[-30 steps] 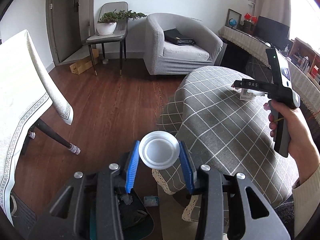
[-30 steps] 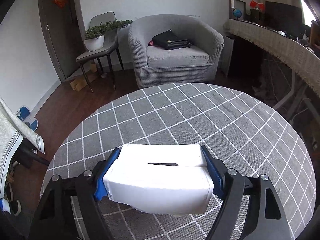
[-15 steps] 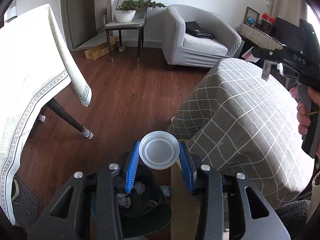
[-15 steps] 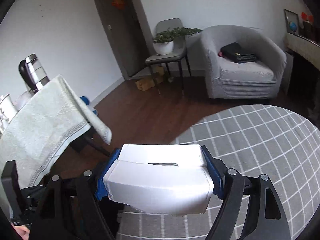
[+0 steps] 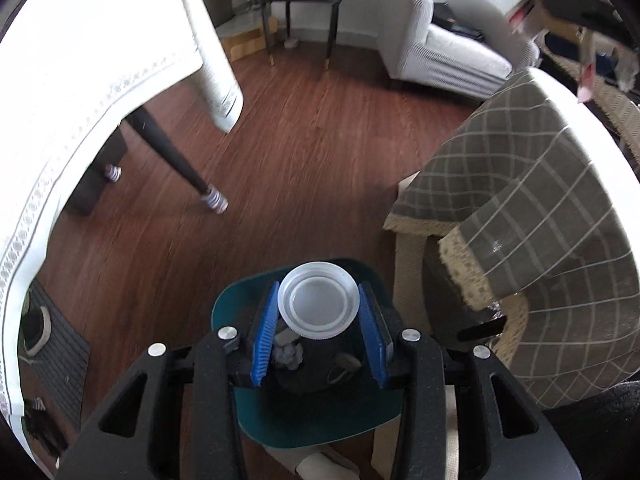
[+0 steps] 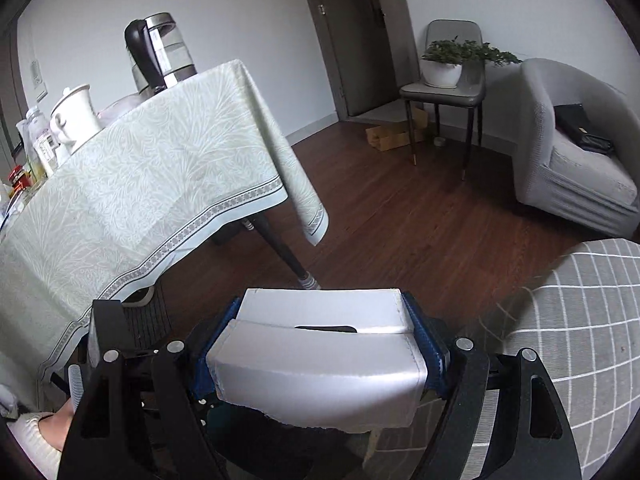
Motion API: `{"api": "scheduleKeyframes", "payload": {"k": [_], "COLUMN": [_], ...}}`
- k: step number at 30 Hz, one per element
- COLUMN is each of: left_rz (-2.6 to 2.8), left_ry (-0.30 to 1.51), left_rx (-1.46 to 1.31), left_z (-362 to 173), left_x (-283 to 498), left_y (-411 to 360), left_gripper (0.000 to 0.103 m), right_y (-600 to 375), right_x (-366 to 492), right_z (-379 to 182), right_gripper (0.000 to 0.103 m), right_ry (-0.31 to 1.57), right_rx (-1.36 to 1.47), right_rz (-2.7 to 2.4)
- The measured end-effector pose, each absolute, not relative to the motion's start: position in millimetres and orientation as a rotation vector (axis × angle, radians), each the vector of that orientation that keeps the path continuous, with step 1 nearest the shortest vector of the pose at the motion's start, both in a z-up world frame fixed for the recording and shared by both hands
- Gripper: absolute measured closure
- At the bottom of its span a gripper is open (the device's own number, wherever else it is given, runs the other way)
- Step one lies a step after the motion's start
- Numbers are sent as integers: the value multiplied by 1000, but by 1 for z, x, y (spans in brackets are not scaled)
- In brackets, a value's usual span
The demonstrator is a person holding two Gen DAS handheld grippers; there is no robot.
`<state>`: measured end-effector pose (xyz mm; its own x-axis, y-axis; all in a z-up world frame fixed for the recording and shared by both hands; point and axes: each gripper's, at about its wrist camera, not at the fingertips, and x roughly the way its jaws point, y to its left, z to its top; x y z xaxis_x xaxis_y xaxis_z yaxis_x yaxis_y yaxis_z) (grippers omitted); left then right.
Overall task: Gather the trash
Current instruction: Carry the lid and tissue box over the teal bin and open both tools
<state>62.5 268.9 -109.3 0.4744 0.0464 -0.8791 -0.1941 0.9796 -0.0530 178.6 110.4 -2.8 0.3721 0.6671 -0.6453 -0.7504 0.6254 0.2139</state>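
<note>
The left tool is gripping a white plastic cup by its sides, mouth facing forward, and it is hanging directly over the open dark-green bin on the floor, where a few crumpled scraps are already lying. The right tool is clamping a white tissue pack across its width, and it is hovering just beside the rim of the checked surface; a dark shape under the pack looks like the bin, though I cannot tell for sure. The main risk is in the release: the cup is light and round, so if it is being let go while tilted it could be glancing off the bin's rim and rolling onto the wood floor. The pack is wide and soft, sagging at its torn lower edge, so it could be catching on the rim or landing across the opening instead of dropping in. With both tools crowding the same bin, they could also be knocking each other. Farther off, the hanging cloth of the other surface and its leg are standing well apart.
</note>
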Motion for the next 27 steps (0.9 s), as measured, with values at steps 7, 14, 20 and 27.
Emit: {"api": "scheduleKeyframes", "payload": {"k": [7,14,20,27], "left_rz": [159,166,176,203], "left_ry": [1122,1153,1123,1101], "left_rx": [-160,-156,-175,-188], "left_z": [-124,-135,-130,-124], "left_x": [51,42,35,28], "left_y": [285,297,307,320], "left_gripper": [60,49,42,37], "right_y": [138,158,172,191], "right_x": [170,167,164,154], "right_z": [-13,-21,-30,-49], "right_gripper": [23,23,23,23], "right_ry": [791,807,831,865], "right_rx": [-152,-157,-177,-237], "right_rz": [959,981,1002,1020]}}
